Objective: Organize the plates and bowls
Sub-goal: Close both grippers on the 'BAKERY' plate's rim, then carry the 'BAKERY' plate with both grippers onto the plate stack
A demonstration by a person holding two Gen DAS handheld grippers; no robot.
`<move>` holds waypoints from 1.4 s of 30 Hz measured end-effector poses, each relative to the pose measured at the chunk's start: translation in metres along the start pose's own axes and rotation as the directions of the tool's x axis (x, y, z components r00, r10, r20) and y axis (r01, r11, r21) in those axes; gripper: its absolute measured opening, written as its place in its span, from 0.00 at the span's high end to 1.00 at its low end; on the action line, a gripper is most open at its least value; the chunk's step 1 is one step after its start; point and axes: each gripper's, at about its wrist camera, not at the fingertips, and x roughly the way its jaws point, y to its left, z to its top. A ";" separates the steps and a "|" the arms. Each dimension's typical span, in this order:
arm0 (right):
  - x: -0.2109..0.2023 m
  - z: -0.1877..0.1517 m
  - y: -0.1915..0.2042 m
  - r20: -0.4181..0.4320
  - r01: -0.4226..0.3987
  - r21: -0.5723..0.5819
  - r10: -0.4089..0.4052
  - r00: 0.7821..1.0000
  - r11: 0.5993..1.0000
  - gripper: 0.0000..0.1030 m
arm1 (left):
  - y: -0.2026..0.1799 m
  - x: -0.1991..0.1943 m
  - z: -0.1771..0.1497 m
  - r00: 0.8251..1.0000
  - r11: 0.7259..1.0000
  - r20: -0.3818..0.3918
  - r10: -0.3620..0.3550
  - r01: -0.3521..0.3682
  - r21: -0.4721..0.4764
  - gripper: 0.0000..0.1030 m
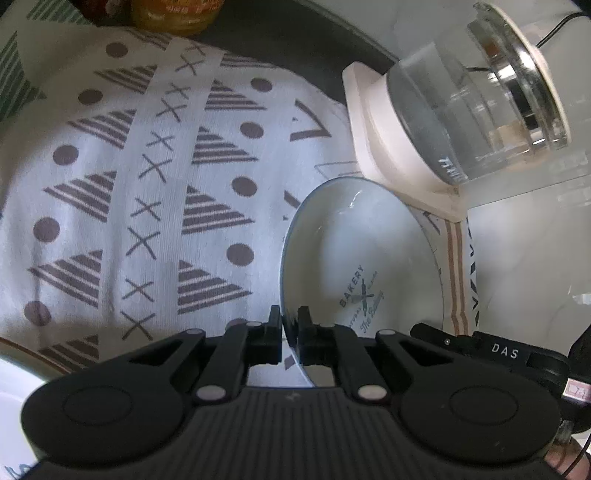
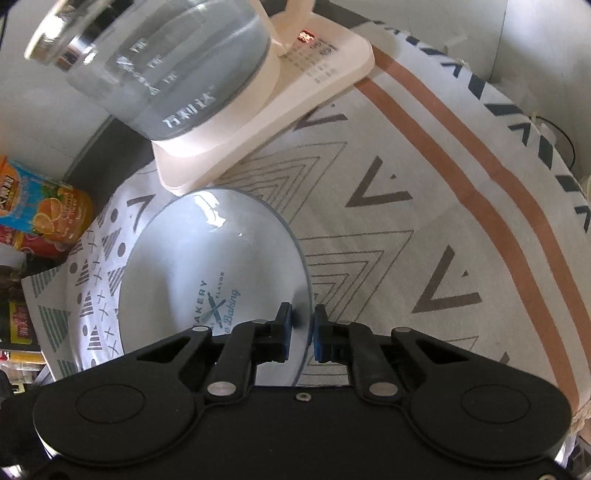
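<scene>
"BAKERY"-printed bowl [image 1: 362, 258] beside glass kettle [image 1: 476, 107]

Setting: bench covered by a white patterned cloth [image 1: 155, 192] printed with grey dots, crosses and striped triangles; brown double stripe and dark chevrons run along its border [image 2: 461, 177].

Landmark: glass kettle [image 2: 155, 70] on a cream base [image 2: 280, 110], standing on the cloth.

Behind the kettle: pale wall [image 1: 517, 236], marbled perhaps; thin dark cord [image 1: 554, 29] trailing.

Left of the kettle, right-wrist view: orange-labelled drink carton [image 2: 40, 199] and jars [image 2: 37, 247] along a dark strip [image 2: 92, 155].

Light: bright, daylight-like, glare on glass.
</scene>
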 end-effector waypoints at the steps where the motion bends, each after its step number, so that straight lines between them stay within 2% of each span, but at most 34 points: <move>1: -0.004 0.000 0.000 0.010 -0.004 -0.006 0.004 1.000 1.000 0.91 | 0.000 -0.002 0.001 1.000 1.000 0.006 -0.002 0.002 0.003 0.95; 10: -0.025 -0.005 0.013 0.077 -0.050 -0.033 0.052 0.996 0.998 0.94 | 0.003 -0.023 0.006 0.999 1.000 0.036 -0.006 0.006 0.008 0.94; 19: -0.042 -0.028 0.035 0.126 -0.096 -0.055 0.102 0.987 0.994 0.94 | 0.017 -0.062 0.004 0.997 0.999 0.079 -0.013 0.010 0.033 0.94; 34: -0.074 -0.100 0.093 0.200 -0.140 -0.130 0.164 0.966 0.982 0.93 | 0.061 -0.144 -0.016 0.989 0.994 0.150 0.001 -0.017 0.104 0.93; 42: -0.080 -0.142 0.112 0.230 -0.150 -0.157 0.183 0.956 0.976 0.92 | 0.090 -0.164 -0.036 0.991 0.991 0.134 0.018 -0.035 0.128 0.93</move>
